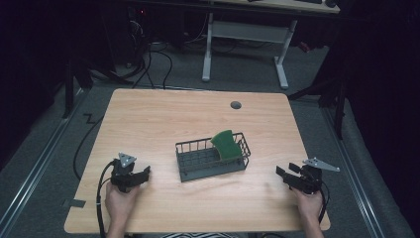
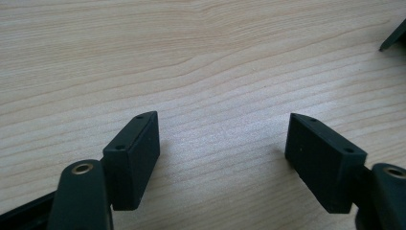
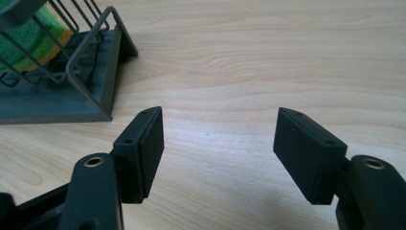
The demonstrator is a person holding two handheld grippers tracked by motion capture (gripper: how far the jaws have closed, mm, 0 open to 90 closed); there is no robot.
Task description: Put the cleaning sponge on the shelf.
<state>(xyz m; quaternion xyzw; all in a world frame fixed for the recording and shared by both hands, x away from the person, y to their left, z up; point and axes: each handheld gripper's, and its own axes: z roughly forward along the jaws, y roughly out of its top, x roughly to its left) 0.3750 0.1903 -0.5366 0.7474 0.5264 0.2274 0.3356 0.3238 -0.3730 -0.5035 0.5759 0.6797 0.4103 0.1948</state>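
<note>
While both hands rest at the lower edge of the high view, two grippers sit on the wooden table (image 1: 163, 114): left gripper (image 1: 140, 174) lower left, right gripper (image 1: 286, 174) lower right, each with jaws spread wide around nothing. Between and beyond them, mid-frame, one grey wire basket (image 1: 198, 159) holds one green sponge (image 1: 227, 145), leaning at its right end. One round grommet hole (image 1: 236, 104) lies farther back.

right gripper (image 3: 218, 143): jaws rise from the bottom edge, wide apart, bare wood between them
wire basket (image 3: 103, 67): upper left of frame, grey, corner just beside the left jaw's tip
sponge (image 3: 28, 40): green with a yellow layer, inside basket, far upper left
table (image 3: 268, 57): light wood
</note>
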